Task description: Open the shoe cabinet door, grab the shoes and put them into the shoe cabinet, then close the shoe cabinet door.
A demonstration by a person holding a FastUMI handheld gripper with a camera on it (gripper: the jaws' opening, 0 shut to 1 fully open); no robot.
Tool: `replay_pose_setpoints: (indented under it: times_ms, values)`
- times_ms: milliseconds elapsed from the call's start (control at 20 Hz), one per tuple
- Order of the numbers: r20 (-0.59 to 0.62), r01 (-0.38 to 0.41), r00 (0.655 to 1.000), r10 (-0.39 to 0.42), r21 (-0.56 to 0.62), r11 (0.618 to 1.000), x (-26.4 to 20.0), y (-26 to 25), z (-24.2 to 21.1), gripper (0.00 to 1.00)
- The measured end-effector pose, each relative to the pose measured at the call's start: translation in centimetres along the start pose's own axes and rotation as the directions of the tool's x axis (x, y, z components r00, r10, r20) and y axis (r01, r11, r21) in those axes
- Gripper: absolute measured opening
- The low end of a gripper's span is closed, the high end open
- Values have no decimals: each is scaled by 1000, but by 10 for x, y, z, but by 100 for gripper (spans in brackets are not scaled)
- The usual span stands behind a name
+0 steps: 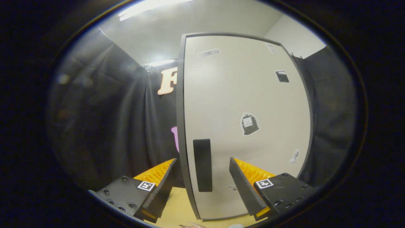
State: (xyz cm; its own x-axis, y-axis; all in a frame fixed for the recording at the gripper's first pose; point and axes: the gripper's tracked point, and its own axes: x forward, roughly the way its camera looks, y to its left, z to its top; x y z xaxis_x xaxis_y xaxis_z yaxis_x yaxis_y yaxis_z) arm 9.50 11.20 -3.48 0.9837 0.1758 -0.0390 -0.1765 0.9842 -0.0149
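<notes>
- The shoe cabinet door [243,126], pale with a dark frame, stands upright just ahead of the gripper [202,186] on a light wooden surface [180,205].
- Black cloth walls [110,126] hang to both sides of the door; above it are a white ceiling and a bright strip light [148,8].
- A dark vertical handle [202,164] sits low on the door near its left edge, between the two fingers.
- The jaws are spread wide and grip nothing; the door's left edge runs down between them.
- Stickers dot the door: a black sack shape [249,124] near the middle, a small black square [282,76] above it, and paler ones too faint to read.
- Small pale things below the door's bottom edge are cut off and cannot be identified.
</notes>
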Motion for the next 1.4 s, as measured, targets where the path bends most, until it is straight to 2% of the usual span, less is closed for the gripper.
replay_pose_setpoints:
  times_ms: [300,650,750,950,1150,1400]
  values:
    - [-40,39,998,-39,10,999,27,-5,-21,99]
    - [-60,61,996,-60,13,998,31,-8,-27,57]
    - [-73,58,996,-58,-2,998,41,-5,-36,45]
    - [-57,79,995,-82,-50,996,31,-5,-30,24]
    - [-52,77,996,-79,-34,996,31,-5,-28,13]
    - [-57,54,997,-54,-16,998,25,-5,-29,13]
